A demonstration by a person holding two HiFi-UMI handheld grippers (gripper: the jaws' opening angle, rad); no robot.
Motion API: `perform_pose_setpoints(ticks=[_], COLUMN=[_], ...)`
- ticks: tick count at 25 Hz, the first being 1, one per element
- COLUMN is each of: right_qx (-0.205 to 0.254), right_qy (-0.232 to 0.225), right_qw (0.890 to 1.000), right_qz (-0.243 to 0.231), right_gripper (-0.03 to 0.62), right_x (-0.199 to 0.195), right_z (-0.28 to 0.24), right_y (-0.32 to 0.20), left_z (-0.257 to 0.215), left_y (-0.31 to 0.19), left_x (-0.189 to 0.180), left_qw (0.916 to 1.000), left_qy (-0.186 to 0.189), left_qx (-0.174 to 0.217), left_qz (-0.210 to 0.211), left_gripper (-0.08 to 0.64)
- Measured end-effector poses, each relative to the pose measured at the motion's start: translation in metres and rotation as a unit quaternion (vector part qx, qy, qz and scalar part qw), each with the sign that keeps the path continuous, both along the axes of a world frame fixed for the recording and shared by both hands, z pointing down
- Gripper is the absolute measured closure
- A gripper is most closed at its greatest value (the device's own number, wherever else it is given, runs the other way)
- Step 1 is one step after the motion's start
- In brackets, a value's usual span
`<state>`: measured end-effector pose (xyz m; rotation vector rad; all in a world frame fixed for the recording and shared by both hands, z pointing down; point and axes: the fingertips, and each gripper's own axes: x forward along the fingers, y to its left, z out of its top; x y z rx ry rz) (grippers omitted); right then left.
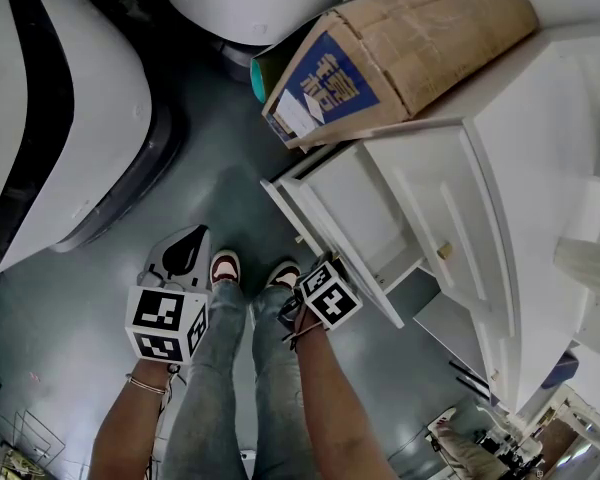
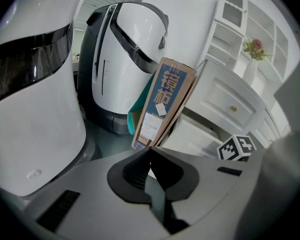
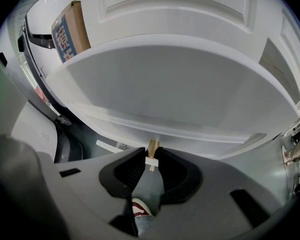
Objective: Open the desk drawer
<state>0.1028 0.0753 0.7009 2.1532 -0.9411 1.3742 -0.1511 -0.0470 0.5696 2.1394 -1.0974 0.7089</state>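
Note:
The white desk (image 1: 540, 168) has its drawer (image 1: 355, 208) pulled out toward me; the inside looks bare. In the right gripper view the drawer front (image 3: 180, 79) fills the frame, and its small brass knob (image 3: 152, 147) sits between the fingertips. My right gripper (image 3: 151, 156) is shut on that knob. From the head view the right gripper (image 1: 312, 264) sits at the drawer's near edge under its marker cube. My left gripper (image 1: 192, 236) hangs over the floor to the left, apart from the desk. Its jaws (image 2: 150, 151) are shut on nothing.
A long cardboard box (image 1: 400, 53) leans on the desk just beyond the drawer. Big white machines (image 1: 50, 98) stand to the left and behind. The person's shoes (image 1: 225, 266) stand on the grey floor between the grippers. A cabinet door with its own knob (image 1: 443, 251) lies right of the drawer.

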Motion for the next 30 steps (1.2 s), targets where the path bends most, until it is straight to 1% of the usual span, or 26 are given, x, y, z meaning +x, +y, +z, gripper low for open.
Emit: perform_pose_setpoints(ticks=[4, 10, 14, 18, 23, 27, 30], right_qx=[0.001, -0.006, -0.005, -0.003, 0.003, 0.018, 0.032], right_qy=[-0.003, -0.005, -0.009, -0.01, -0.01, -0.014, -0.013], right_qw=[1.0, 1.0, 1.0, 1.0, 0.999, 0.998, 0.997], right_qz=[0.007, 0.002, -0.004, -0.016, -0.04, -0.059, -0.063], right_gripper=[0.503, 0.5, 0.483, 0.476, 0.466, 0.465, 0.465], right_x=[0.0, -0.002, -0.006, -0.008, -0.011, -0.013, -0.008], right_z=[0.0, -0.001, -0.012, -0.036, -0.073, -0.106, -0.134], right_y=[0.0, 0.003, 0.006, 0.013, 0.013, 0.009, 0.006], left_z=[-0.001, -0.004, -0.009, -0.027, -0.061, -0.091, -0.111], left_y=[-0.001, -0.003, -0.006, -0.006, -0.011, -0.013, -0.018], left_x=[0.002, 0.005, 0.007, 0.013, 0.023, 0.029, 0.03], left_qw=[1.0, 1.0, 1.0, 1.0, 0.9997, 0.999, 0.9987], left_qy=[-0.001, -0.002, -0.001, 0.002, 0.002, -0.002, -0.003], left_qx=[0.001, 0.003, 0.001, 0.004, 0.022, 0.036, 0.046], left_qz=[0.0, 0.0, -0.009, -0.008, 0.012, 0.027, 0.023], left_gripper=[0.541, 0.541, 0.541, 0.541, 0.541, 0.541, 0.541])
